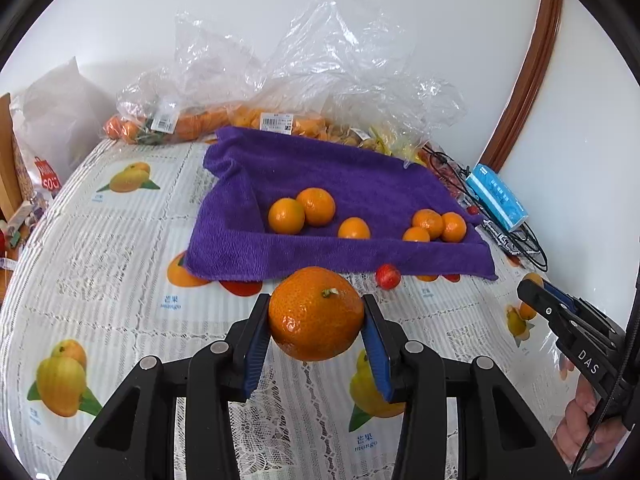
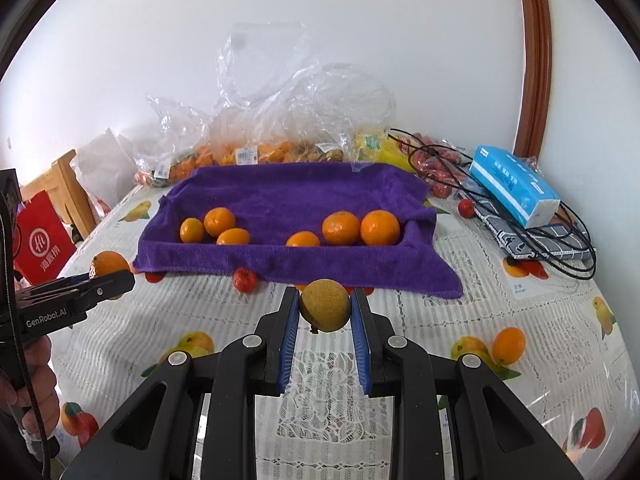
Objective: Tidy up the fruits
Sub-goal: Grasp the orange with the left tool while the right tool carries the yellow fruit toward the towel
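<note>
My left gripper [image 1: 316, 314] is shut on a large mandarin [image 1: 316, 320], held above the tablecloth short of the purple towel [image 1: 320, 176]. Seen from the right wrist, that gripper [image 2: 108, 280] is at the left edge with the mandarin [image 2: 108, 262] in it. My right gripper [image 2: 325, 312] is shut on a small brownish-yellow round fruit [image 2: 324, 310], also in front of the purple towel [image 2: 296, 196]. Several mandarins [image 2: 340, 227] lie on the towel in two groups. A small red fruit [image 2: 245, 279] lies on the cloth at the towel's front edge.
Clear plastic bags of fruit [image 2: 280, 120] are piled against the wall behind the towel. At the right lie a blue tissue pack [image 2: 514, 184], black cables [image 2: 560, 236] and another small red fruit [image 2: 466, 208]. A red bag [image 2: 42, 236] and wooden chair [image 2: 68, 184] stand at the left.
</note>
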Demonstrator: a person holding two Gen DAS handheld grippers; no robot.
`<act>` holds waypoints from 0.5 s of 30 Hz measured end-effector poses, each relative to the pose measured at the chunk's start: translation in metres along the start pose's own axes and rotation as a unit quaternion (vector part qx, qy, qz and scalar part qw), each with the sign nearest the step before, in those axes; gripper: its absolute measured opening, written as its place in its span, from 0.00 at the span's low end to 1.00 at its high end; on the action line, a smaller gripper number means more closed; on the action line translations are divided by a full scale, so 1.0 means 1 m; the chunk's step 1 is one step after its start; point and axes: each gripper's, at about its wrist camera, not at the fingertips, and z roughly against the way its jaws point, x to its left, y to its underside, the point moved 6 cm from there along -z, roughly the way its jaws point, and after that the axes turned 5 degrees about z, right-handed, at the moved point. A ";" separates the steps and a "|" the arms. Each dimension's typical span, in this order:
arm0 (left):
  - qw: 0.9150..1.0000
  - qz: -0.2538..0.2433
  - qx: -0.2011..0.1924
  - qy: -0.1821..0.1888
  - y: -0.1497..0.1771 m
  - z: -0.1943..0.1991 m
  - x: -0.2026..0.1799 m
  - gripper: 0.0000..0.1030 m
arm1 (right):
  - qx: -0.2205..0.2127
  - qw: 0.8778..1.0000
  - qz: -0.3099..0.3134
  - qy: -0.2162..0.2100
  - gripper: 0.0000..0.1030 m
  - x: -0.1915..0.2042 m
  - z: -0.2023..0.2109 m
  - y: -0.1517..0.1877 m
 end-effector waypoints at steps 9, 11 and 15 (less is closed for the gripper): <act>1.000 0.002 -0.002 -0.003 -0.012 0.007 -0.004 0.40 | -0.002 1.000 0.001 -0.001 0.25 0.000 0.003 -0.013; 1.000 0.004 0.002 -0.006 -0.018 0.007 -0.004 0.40 | 0.001 1.000 0.000 -0.002 0.25 -0.001 0.002 -0.019; 1.000 0.005 0.004 -0.009 -0.032 0.007 -0.007 0.40 | -0.004 1.000 -0.001 -0.006 0.25 -0.004 0.003 -0.039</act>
